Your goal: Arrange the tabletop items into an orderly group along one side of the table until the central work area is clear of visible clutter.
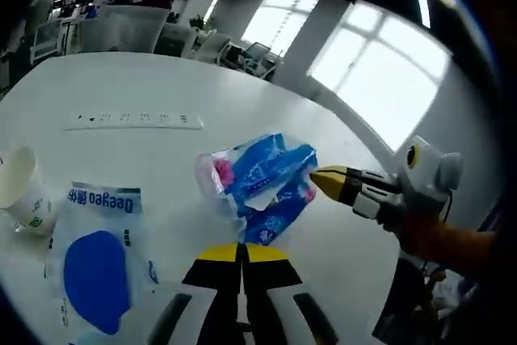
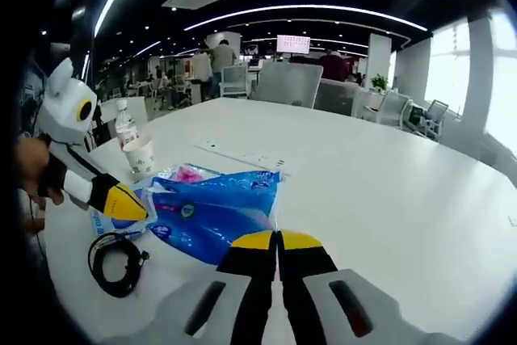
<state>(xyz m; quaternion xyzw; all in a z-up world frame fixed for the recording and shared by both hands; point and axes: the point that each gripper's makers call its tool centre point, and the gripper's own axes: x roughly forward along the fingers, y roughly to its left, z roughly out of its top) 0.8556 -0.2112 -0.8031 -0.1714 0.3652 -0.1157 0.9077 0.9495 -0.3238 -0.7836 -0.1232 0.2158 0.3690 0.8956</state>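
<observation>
A crumpled blue tissue pack lies mid-table. My left gripper is shut, its yellow tips just short of the pack's near end; in the right gripper view it enters from the left beside the pack. My right gripper is shut too, tips at the pack's near edge; in the left gripper view it reaches in from the right and touches the pack. Whether either pinches the film I cannot tell. A white wipes pack with a blue oval lies next to a paper cup.
A white power strip lies across the table beyond the pack. A coiled black cable lies near the table edge, and a water bottle stands behind the cup. Office chairs and people are at the far side.
</observation>
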